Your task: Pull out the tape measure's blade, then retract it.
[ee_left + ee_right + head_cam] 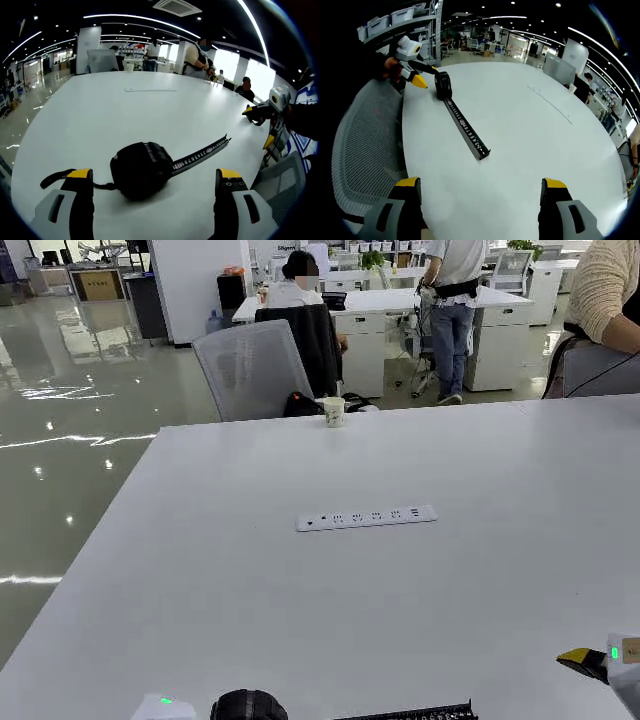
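**Tape measure.** Black, rounded case (142, 169) lying on the white tabletop (300, 620), close to the edge nearest the person. The dark blade with pale numerals (465, 131) is out partway. It lies flat on the table and runs from the case toward the right gripper. The blade's hooked end (482, 152) rests free on the surface. A black wrist strap (52, 178) trails from the opposite side of the case.

**Left gripper** (153, 176). White body, black jaws with yellow tips. The jaws stand wide apart with the case lying between and just ahead of them, and a gap shows on either side in its own view. In the right gripper view the tips sit very near the case, and contact cannot be settled from that angle. It appears to grip nothing.

**Right gripper** (481, 183). Same build. The jaws are spread wide over bare tabletop with nothing between them. The hooked end lies ahead of it and apart.

**White power strip** (367, 518). Long and flat, at mid-table, well apart from the tape measure.

**Paper cup** (334, 411). Small and pale, upright at the table's far edge.

**Grey mesh office chair** (250, 370). Behind the far edge, just beside the cup.

**Background.** One person is seated and another is standing at white desks beyond the chair.
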Action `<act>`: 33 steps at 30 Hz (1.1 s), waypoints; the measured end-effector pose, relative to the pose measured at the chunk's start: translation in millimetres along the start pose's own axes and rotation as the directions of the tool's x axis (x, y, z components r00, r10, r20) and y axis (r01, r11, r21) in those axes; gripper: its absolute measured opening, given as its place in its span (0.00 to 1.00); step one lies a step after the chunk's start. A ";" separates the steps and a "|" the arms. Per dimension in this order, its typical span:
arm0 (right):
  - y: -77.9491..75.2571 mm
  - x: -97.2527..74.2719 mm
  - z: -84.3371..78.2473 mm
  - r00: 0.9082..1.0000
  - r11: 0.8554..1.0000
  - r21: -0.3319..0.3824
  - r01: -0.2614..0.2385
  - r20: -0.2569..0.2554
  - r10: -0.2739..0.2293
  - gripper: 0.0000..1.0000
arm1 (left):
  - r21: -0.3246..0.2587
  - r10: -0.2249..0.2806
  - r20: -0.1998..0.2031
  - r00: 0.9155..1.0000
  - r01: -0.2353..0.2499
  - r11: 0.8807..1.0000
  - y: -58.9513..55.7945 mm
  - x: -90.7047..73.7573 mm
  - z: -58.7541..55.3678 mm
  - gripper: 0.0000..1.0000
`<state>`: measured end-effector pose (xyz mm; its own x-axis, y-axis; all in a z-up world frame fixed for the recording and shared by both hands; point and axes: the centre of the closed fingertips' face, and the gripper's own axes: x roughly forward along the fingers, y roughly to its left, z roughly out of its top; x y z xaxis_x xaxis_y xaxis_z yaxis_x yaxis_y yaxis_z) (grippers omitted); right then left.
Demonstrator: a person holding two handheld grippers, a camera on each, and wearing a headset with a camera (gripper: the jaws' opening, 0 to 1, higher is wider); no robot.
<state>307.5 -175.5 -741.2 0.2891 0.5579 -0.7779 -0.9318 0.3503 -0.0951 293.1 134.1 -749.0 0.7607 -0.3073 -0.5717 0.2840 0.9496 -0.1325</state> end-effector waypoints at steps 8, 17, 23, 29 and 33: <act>-7.0 17.4 10.5 0.999 0.995 -0.088 -0.048 -0.024 0.046 0.99 | 0.021 0.050 0.024 0.998 -0.051 0.998 8.3 9.4 6.1 0.99; -16.2 35.7 15.4 0.994 0.982 -0.158 -0.099 -0.069 0.089 0.94 | -0.022 0.080 0.033 0.996 -0.079 0.997 10.5 20.0 11.8 0.99; -18.5 48.7 14.8 0.987 0.965 -0.220 -0.140 -0.110 0.118 0.86 | -0.035 0.086 0.042 0.995 -0.085 0.996 11.3 29.3 14.2 0.99; -16.8 62.4 13.4 0.979 0.952 -0.248 -0.179 -0.142 0.147 0.78 | -0.069 0.098 0.084 0.992 -0.092 0.993 13.7 31.9 12.9 0.99; -16.4 70.9 15.0 0.972 0.945 -0.255 -0.206 -0.163 0.168 0.76 | -0.098 0.143 0.119 0.983 -0.132 0.986 23.6 31.4 13.6 0.99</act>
<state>346.6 -130.3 -785.5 0.0884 0.4785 -0.8737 -0.9959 0.0243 -0.0874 331.6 146.0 -759.0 0.8575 -0.1736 -0.4843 0.1230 0.9832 -0.1346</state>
